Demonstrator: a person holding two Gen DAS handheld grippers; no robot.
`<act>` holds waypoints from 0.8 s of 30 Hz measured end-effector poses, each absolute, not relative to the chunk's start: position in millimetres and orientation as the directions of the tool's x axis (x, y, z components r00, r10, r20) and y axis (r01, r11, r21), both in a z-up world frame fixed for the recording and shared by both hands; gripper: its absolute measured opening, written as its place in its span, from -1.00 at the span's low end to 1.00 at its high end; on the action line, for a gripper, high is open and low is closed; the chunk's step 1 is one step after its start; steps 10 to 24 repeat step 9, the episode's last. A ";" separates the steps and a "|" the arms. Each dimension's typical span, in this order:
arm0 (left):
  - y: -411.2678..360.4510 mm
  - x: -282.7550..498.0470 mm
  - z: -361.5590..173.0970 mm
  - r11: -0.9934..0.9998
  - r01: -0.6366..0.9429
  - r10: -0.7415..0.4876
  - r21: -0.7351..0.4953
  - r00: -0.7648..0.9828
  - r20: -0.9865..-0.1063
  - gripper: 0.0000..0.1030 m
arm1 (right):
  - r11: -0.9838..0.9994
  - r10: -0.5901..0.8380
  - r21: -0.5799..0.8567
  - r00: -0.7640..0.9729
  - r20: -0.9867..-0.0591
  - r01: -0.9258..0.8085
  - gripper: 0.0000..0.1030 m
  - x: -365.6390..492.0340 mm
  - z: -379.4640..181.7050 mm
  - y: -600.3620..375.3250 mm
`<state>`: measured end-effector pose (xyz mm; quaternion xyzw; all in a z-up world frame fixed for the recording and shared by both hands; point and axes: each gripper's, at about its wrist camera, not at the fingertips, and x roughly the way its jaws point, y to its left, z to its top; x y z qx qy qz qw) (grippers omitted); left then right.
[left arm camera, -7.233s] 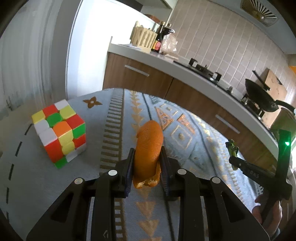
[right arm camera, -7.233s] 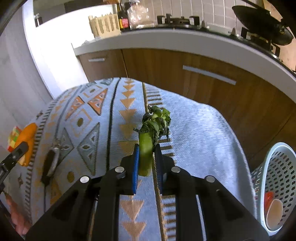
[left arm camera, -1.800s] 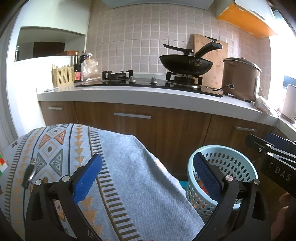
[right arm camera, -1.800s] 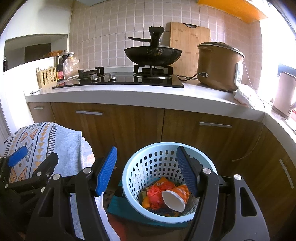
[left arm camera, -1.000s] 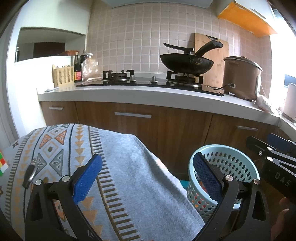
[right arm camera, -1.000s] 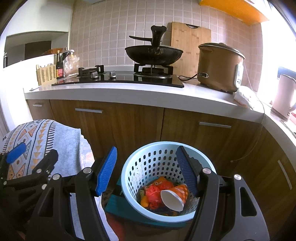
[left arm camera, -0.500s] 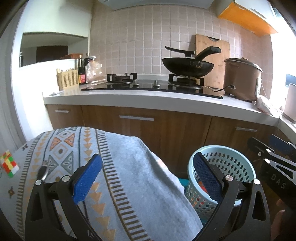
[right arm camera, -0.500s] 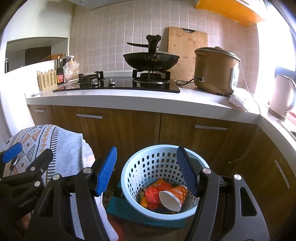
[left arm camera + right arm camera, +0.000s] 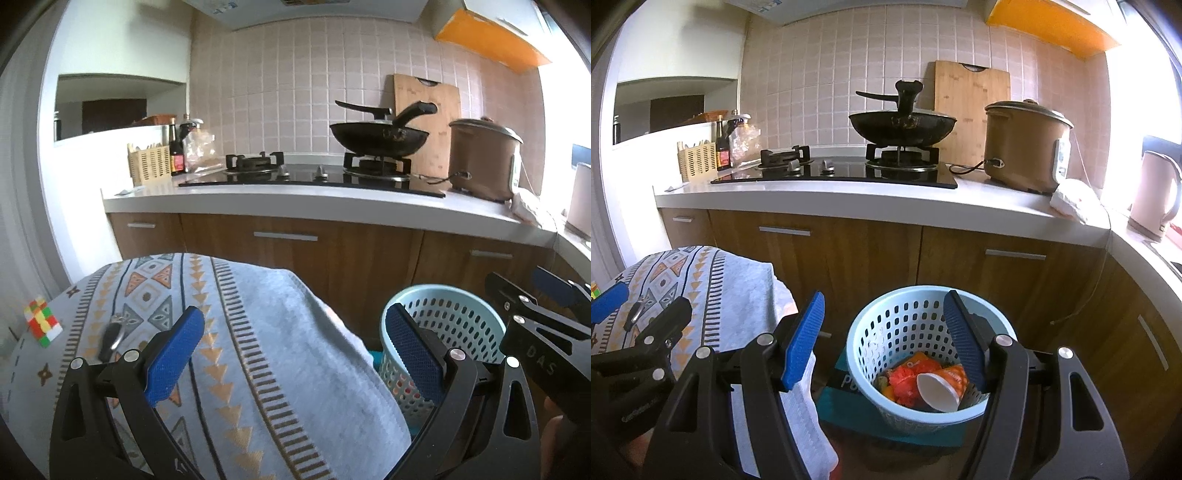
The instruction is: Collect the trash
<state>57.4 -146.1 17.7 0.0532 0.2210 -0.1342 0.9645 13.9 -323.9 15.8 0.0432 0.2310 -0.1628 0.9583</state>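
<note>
Both grippers are empty now. Seven seconds back the left one was clamped on an orange peel and the right one on a green vegetable stalk; since then both pieces have gone, and in the last second the two views have only drifted a little. I judge that this round of dropping is done and the next job is to look for more rubbish.

Far to the left of the left gripper (image 9: 293,352) a puzzle cube (image 9: 41,320) sits on the patterned cloth (image 9: 258,332). Nearer, just left of its left finger, lies a small dark metal thing (image 9: 110,338), possibly keys; it is blurred. Neither looks like trash, and no scrap shows on the cloth, though the near part is hidden by the gripper. Its jaws stand wide apart, the blue pads (image 9: 173,354) with nothing between them.

The cloth edge falls away just ahead and right of the left gripper, and beyond it stands the blue basket (image 9: 443,317), close to the wooden cupboards (image 9: 332,258).

The right gripper (image 9: 884,339) hangs above that basket (image 9: 864,332), its jaws also spread and bare. Below and between its fingers lie a paper cup (image 9: 936,393), red and orange wrappers (image 9: 910,376) and other scraps. The cupboard fronts are near behind the basket, and the left gripper (image 9: 635,325) is close on the left, so open room lies mainly upward and back toward the person.
</note>
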 end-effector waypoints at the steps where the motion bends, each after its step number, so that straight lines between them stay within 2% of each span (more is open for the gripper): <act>1: -145.7 55.7 17.5 0.957 0.285 -0.236 0.047 0.865 -0.442 0.86 | 0.943 -0.289 0.012 0.840 -0.459 0.331 0.22 13.2 15.4 -324.3; 5: -143.0 55.9 16.8 0.948 0.317 -0.272 0.018 0.839 -0.472 0.86 | 0.941 -0.292 0.015 0.838 -0.461 0.337 0.22 10.9 15.1 -325.6; 24: -138.7 55.7 15.5 0.951 0.310 -0.269 0.012 0.841 -0.470 0.86 | 0.940 -0.297 0.013 0.837 -0.461 0.340 0.22 10.3 15.8 -326.0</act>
